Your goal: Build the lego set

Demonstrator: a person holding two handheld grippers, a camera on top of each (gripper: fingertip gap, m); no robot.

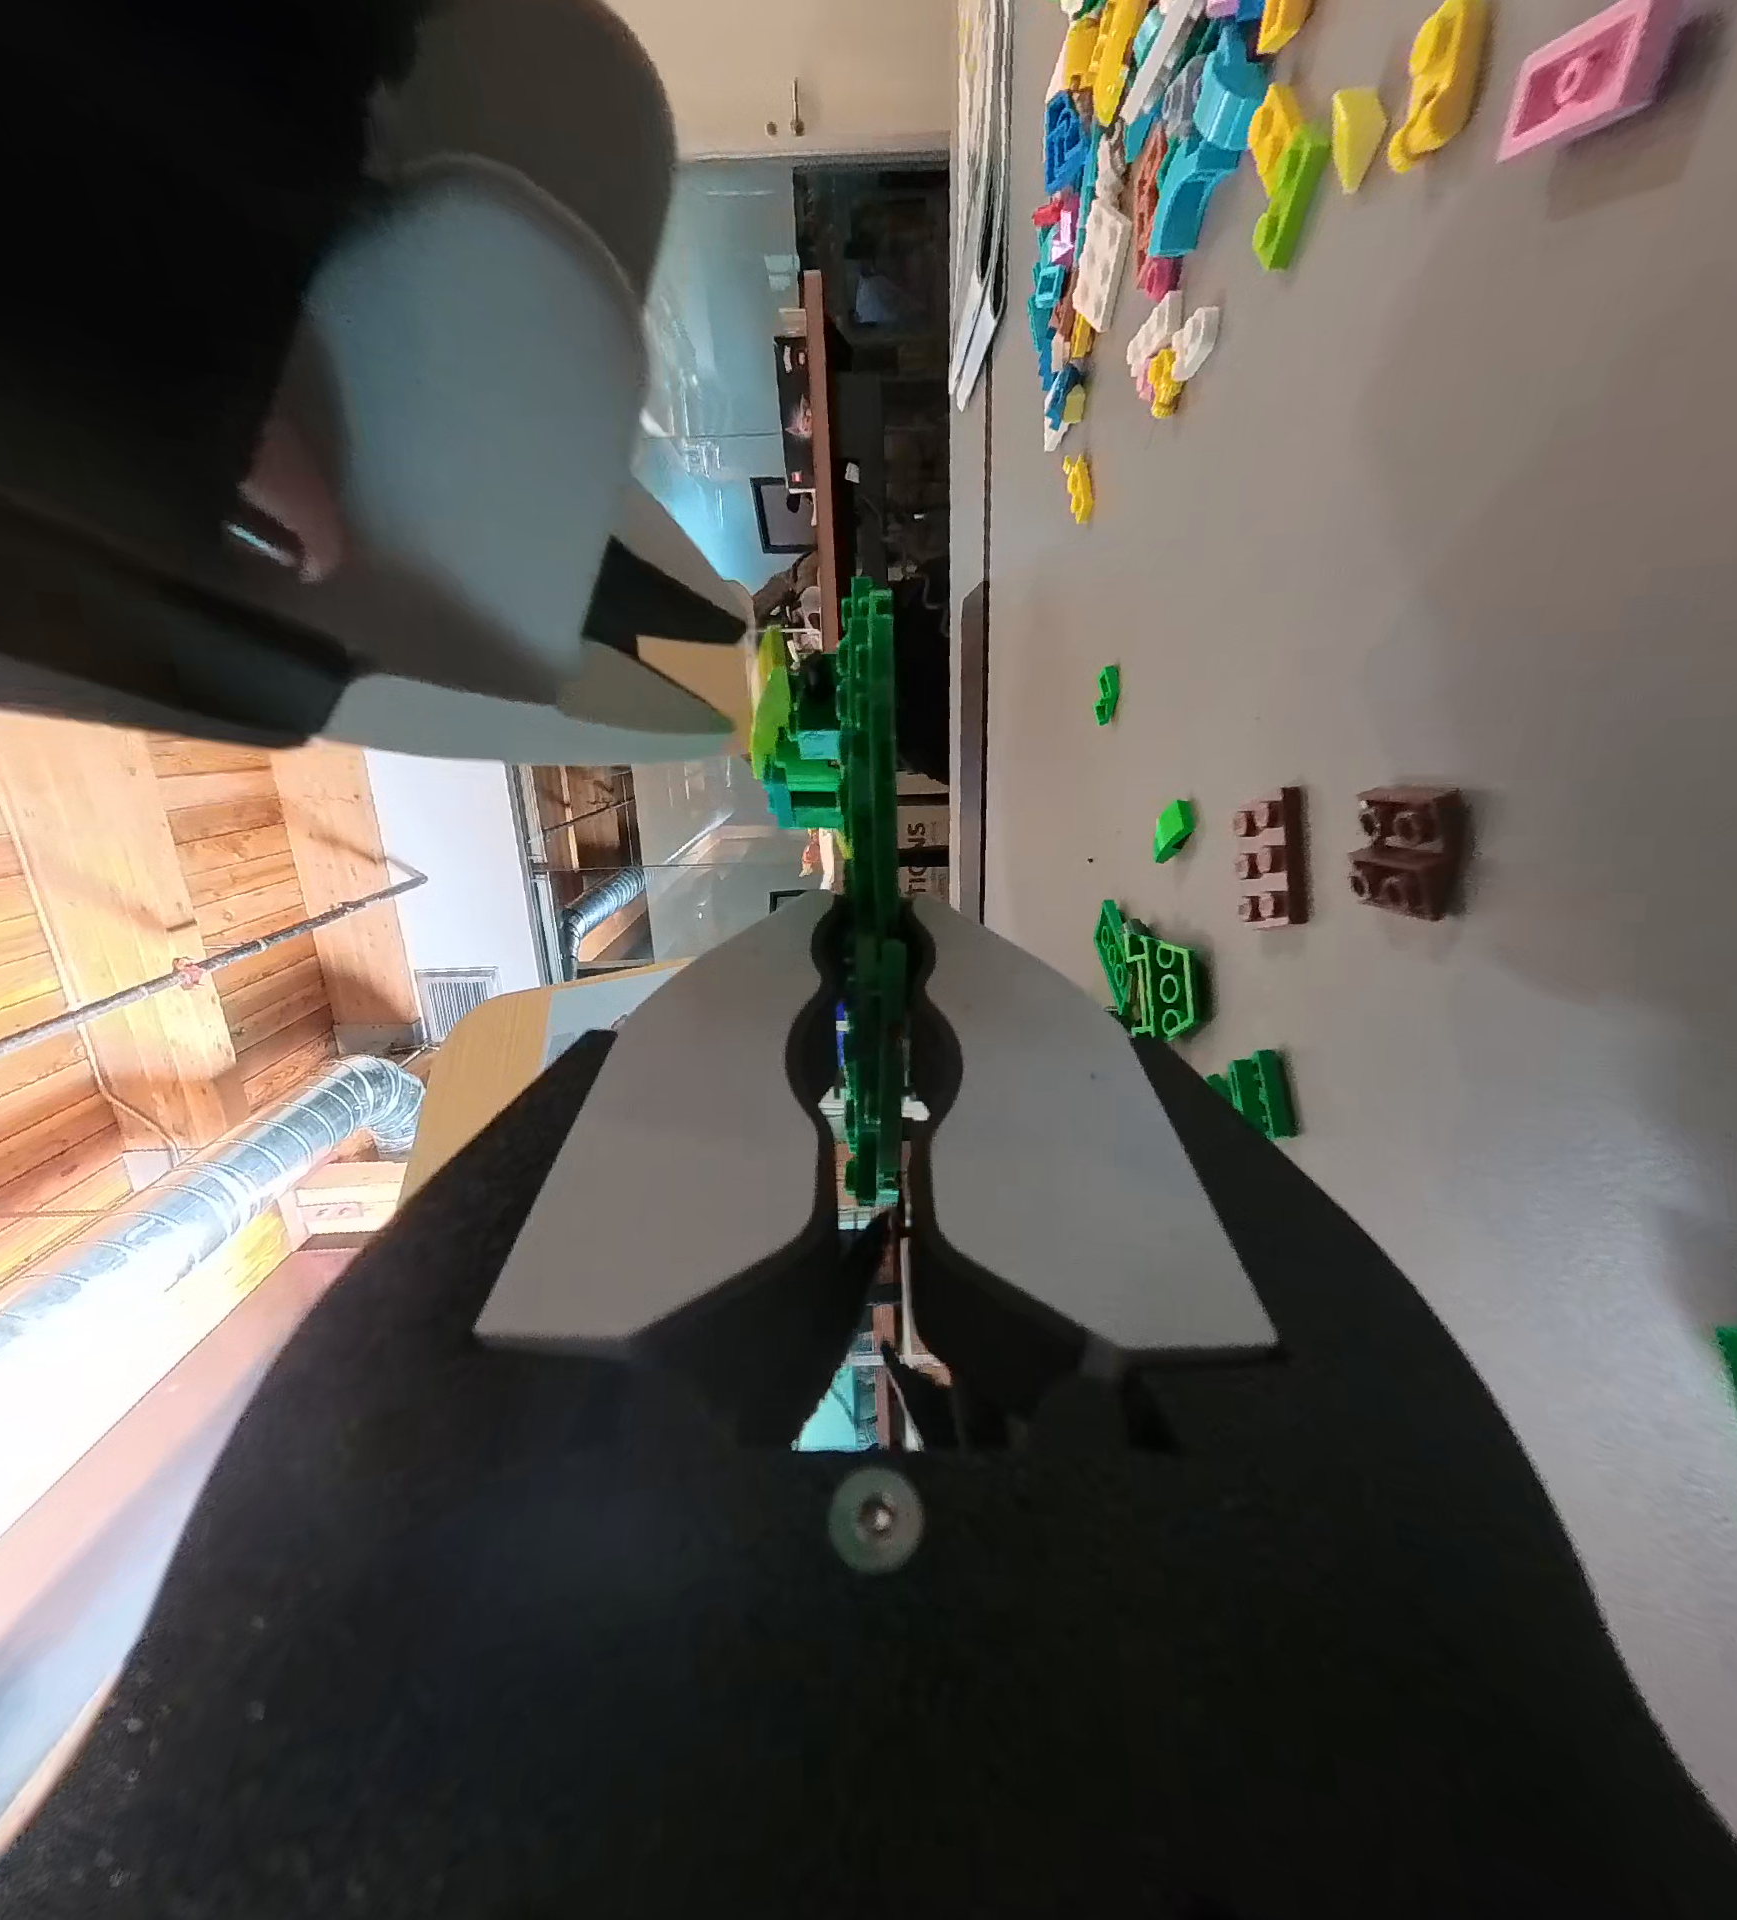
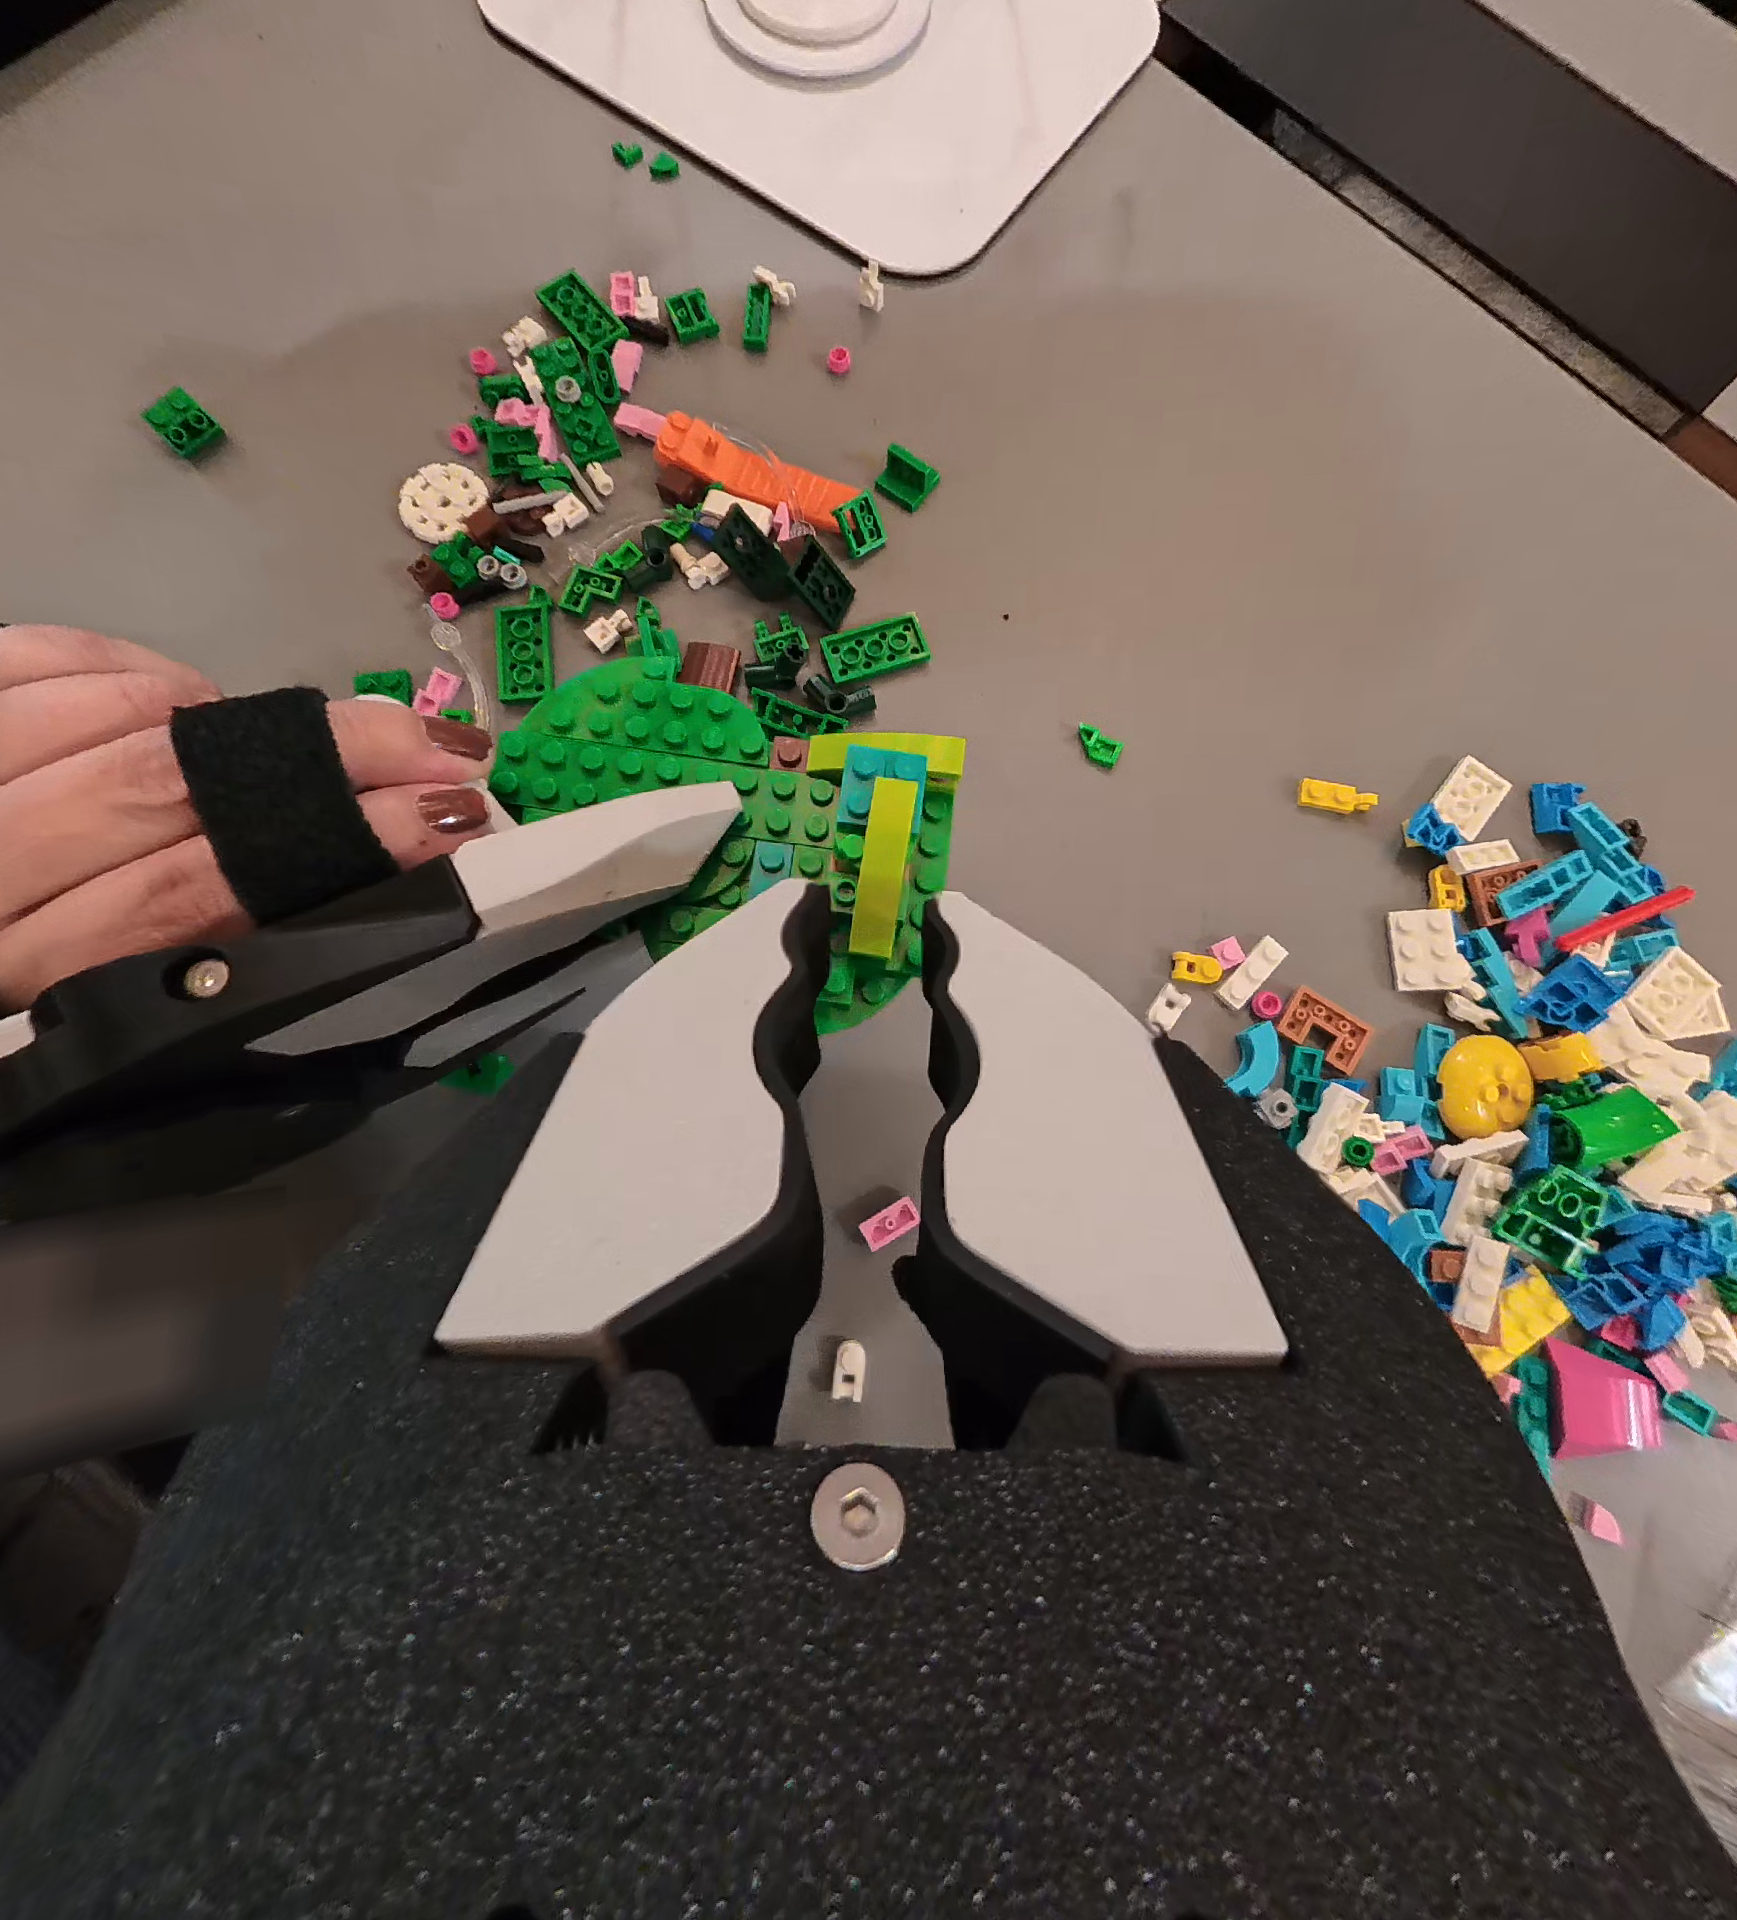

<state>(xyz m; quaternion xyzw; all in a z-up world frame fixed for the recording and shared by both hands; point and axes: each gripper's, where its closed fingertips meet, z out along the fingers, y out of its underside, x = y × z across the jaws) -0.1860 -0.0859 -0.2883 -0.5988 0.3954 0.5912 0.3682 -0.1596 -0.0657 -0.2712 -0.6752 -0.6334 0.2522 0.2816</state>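
Grey table, left tool pinching green base

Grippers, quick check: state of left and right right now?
Left gripper: shut on the round green studded lego base plate, held edge-on.
Right gripper: open, fingers either side of the lime-green curved lego piece on that plate.
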